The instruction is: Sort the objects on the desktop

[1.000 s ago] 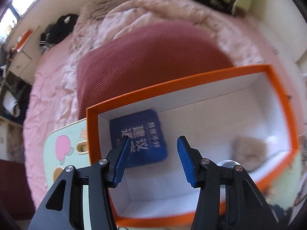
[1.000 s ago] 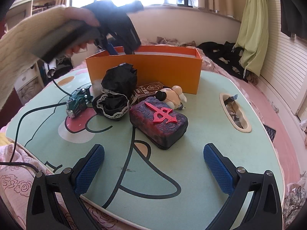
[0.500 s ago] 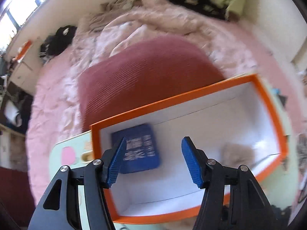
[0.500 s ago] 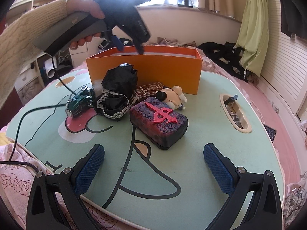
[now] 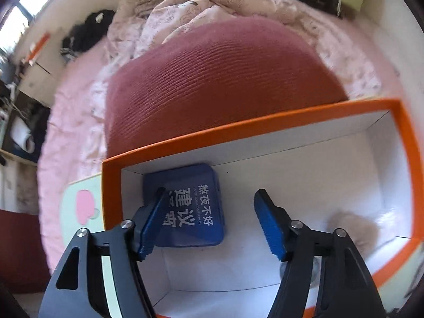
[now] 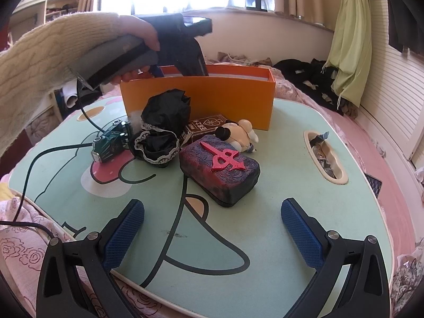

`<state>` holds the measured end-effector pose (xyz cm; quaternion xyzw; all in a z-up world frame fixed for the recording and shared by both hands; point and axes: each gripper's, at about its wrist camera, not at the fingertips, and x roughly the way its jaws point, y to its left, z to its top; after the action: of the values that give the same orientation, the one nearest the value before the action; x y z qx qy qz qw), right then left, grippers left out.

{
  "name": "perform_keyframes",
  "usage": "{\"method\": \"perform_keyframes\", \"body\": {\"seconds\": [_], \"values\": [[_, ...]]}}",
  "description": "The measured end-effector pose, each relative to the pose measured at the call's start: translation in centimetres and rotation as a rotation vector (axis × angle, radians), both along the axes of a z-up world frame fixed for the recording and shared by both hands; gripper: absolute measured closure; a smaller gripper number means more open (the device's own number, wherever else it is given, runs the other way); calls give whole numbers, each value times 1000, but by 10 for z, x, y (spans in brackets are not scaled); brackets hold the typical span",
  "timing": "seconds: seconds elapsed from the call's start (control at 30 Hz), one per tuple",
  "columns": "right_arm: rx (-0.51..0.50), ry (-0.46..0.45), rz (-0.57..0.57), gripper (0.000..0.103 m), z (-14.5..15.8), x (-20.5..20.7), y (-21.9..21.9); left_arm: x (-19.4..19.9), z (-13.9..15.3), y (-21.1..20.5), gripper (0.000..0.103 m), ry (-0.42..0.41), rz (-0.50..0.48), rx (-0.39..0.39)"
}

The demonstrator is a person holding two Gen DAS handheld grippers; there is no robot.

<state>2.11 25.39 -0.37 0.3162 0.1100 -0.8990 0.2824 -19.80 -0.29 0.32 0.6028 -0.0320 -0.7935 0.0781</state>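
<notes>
Left gripper (image 5: pixel 209 222) is over the orange box (image 5: pixel 254 128), pointing steeply down, fingers half-spread with nothing between them; jaws have just been opening. Blue pad (image 5: pixel 196 209) lies flat on the box floor at about 9 o'clock from the box centre, against the far wall, clear of both pads. A beige fluffy thing (image 5: pixel 352 228) sits in the box at about 4 o'clock.

Looks like a release just finished. To do it clean: lift straight up, keep fingers apart so they don't snag the blue pad or the box wall.

Right gripper (image 6: pixel 212 228) is held low over the table (image 6: pixel 278 185) near edge, fingers wide, empty. Still to sort: dark block (image 6: pixel 220 169) at 12 o'clock of it, black cloth (image 6: pixel 161 129) and toy car (image 6: pixel 110 141) at about 11.
</notes>
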Motion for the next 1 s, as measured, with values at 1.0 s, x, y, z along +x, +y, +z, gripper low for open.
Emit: {"method": "perform_keyframes", "body": {"seconds": [1.0], "values": [[-3,1,-1,0,-2,3,-3,-12,16,7,35,-28,-171,-16]]}}
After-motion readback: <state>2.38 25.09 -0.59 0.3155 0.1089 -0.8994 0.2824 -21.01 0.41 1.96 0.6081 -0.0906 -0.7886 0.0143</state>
